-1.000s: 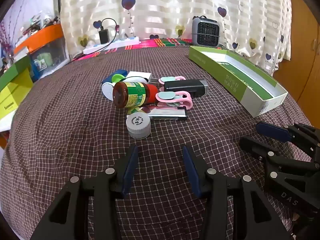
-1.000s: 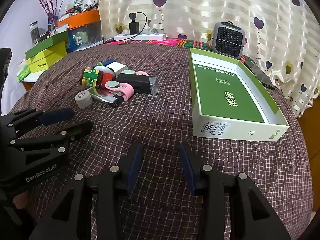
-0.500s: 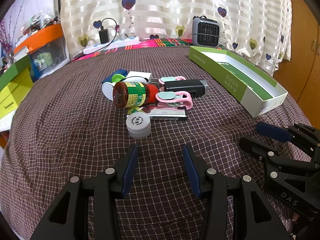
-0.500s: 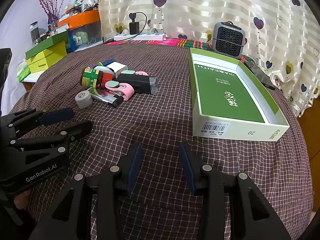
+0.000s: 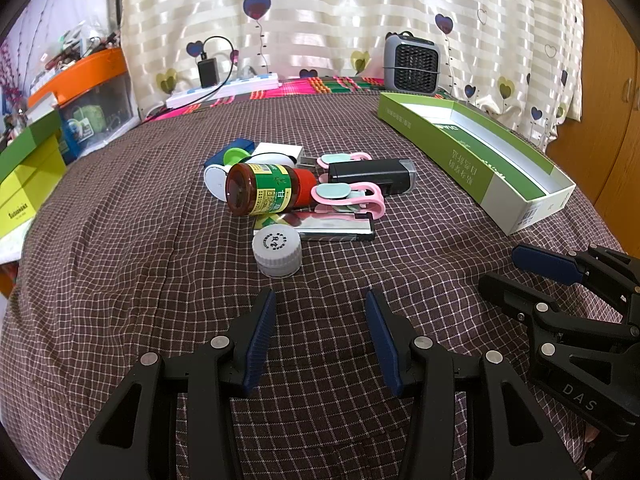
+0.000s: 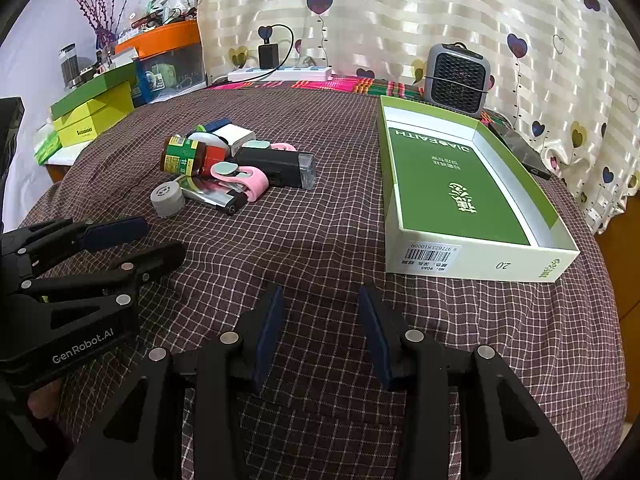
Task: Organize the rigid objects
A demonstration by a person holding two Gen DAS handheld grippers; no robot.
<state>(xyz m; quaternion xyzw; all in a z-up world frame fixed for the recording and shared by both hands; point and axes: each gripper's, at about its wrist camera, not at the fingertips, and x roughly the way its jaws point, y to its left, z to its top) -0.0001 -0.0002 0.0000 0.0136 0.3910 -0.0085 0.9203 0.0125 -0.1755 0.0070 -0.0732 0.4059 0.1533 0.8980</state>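
Currently pre-grasp | green box (image 6: pixel 460 184) empty, ahead-right of right claw (image 6: pixel 320 332) | cluttered pile with jar (image 5: pixel 264 189) ahead of left claw (image 5: pixel 320 334) | both claws spread, holding nothing | next: reach grey cap (image 5: pixel 277 250), nearest.

pile: jar (image 5: pixel 262 189), cap (image 5: pixel 277 251), clips (image 5: pixel 352 196) clustered mid-table
box (image 6: pixel 464 188): right of pile, well apart
heater (image 6: pixel 457 78): behind box

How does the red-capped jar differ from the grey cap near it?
The red-capped jar lies on its side in the pile, touching the pink clips; the grey cap sits flat, at the pile's near edge. The jar is larger, brown with a green-yellow label; the cap is plain grey. Both rest on the checked cloth.
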